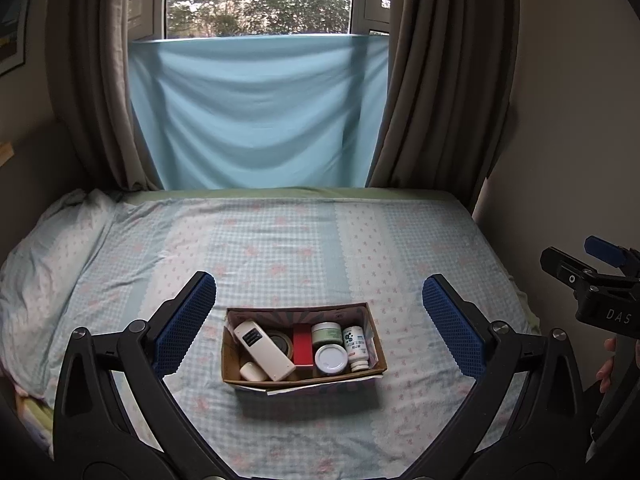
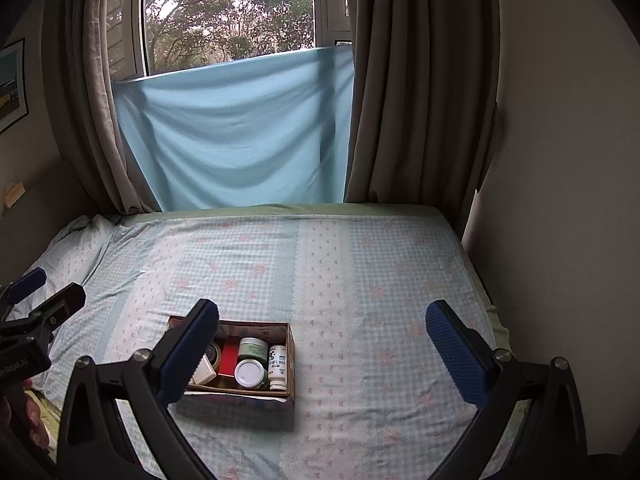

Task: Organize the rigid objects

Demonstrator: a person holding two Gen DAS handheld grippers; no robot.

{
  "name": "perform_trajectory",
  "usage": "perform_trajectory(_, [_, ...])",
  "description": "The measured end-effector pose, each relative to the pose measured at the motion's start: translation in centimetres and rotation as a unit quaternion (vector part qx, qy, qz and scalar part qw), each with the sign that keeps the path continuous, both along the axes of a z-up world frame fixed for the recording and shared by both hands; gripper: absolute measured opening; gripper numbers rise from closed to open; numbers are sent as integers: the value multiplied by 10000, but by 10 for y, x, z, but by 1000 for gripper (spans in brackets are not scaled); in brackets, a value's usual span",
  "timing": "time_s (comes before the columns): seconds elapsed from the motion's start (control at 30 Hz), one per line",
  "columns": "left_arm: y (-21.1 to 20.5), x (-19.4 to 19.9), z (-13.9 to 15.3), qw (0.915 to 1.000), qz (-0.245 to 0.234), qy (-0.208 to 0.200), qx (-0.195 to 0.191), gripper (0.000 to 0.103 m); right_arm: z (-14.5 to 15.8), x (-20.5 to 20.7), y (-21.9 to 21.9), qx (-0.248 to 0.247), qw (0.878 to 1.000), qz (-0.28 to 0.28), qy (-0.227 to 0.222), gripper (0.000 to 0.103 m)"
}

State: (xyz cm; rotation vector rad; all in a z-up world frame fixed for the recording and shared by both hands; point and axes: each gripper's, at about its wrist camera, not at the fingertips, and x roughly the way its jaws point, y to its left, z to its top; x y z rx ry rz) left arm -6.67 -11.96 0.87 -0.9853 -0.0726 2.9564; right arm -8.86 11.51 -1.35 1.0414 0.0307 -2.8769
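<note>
**Full box on a soft bed, both sets of jaws spread and empty**

Bedroom walls, grey curtains and a window half covered by a pale blue cloth fill the upper frame in both views. Below them the bed (image 1: 280,248), under a checked sheet with pink bows, takes up the middle and lower frame, with a pillow (image 1: 48,264) at the left edge.

On the sheet, lower centre of the left wrist view, sits an open cardboard box (image 1: 304,376). It is crowded: a white remote (image 1: 262,354) lies slanted over a roll of tape (image 1: 282,340), beside a red box (image 1: 303,346), two jars (image 1: 330,359) and a small white pill bottle (image 1: 357,347).

The left gripper (image 1: 320,326) has its jaws spread wide and holding nothing; the box lies between them and a little beyond the tips, untouched. The right gripper (image 2: 322,346) is also spread and empty; in its view the box (image 2: 290,360) sits lower left, partly hidden behind the left-hand jaw, off its centre line.

Likely risks, as I judge them: the mattress gives, so pressing down could tip the light box or slide it. The items touch one another, so pinching one may drag or topple a neighbour, the upright bottle most readily. The remote, propped on the tape, could slip when touched. Both grippers reaching in together could knock each other.
</note>
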Motion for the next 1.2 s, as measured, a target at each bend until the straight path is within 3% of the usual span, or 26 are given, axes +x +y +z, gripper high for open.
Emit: perform_trajectory(1.2, [3,1,5,9998,-133,151,-85,103,9,4,-2,39,9998,-45,207,103])
